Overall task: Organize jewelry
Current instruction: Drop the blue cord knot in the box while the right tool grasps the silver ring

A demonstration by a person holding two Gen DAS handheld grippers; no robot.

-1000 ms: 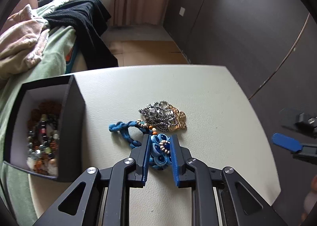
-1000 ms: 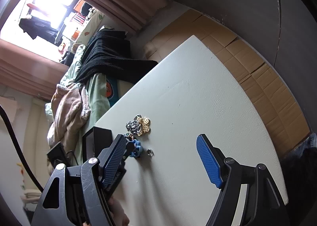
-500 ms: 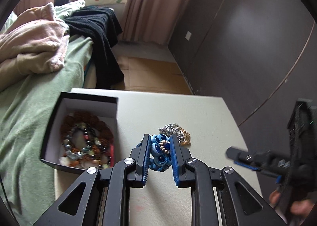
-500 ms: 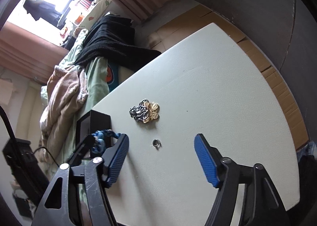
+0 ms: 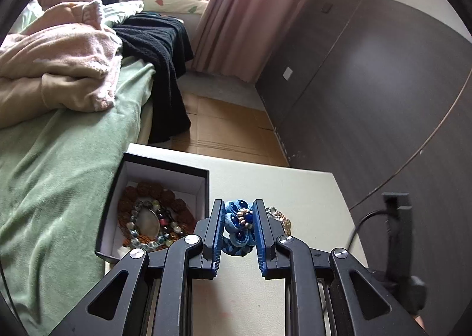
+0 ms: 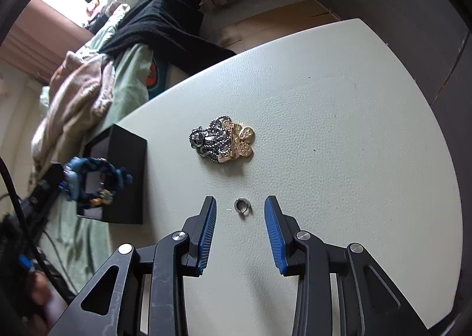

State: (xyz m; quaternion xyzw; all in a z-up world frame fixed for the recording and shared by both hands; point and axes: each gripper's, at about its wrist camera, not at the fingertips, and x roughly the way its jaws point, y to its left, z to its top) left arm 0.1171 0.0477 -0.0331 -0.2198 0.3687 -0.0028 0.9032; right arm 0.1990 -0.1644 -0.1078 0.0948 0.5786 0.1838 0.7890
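My left gripper (image 5: 238, 212) is shut on a blue braided bracelet (image 5: 239, 227) with a flower knot, lifted beside the black jewelry box (image 5: 165, 169), which holds several bead bracelets (image 5: 147, 221). In the right wrist view the blue bracelet (image 6: 94, 181) hangs in front of the black jewelry box (image 6: 126, 171). My right gripper (image 6: 239, 203) hovers low over the table; its jaws are closing, with a small silver ring (image 6: 242, 208) lying between them, untouched. A silver and gold chain pile (image 6: 222, 141) lies beyond the ring; the chain pile (image 5: 280, 218) shows past my left fingers too.
The white table (image 6: 339, 115) ends in a curved edge on the right. A bed with a green sheet (image 5: 59, 174), a pink blanket and a black cloth stands left of the table. Dark wall panels (image 5: 383, 100) rise on the right. Cardboard covers the floor.
My left gripper lifted the blue bracelet off the table and carried it left to the box. My right gripper came down over the silver ring and its jaws narrowed around it.
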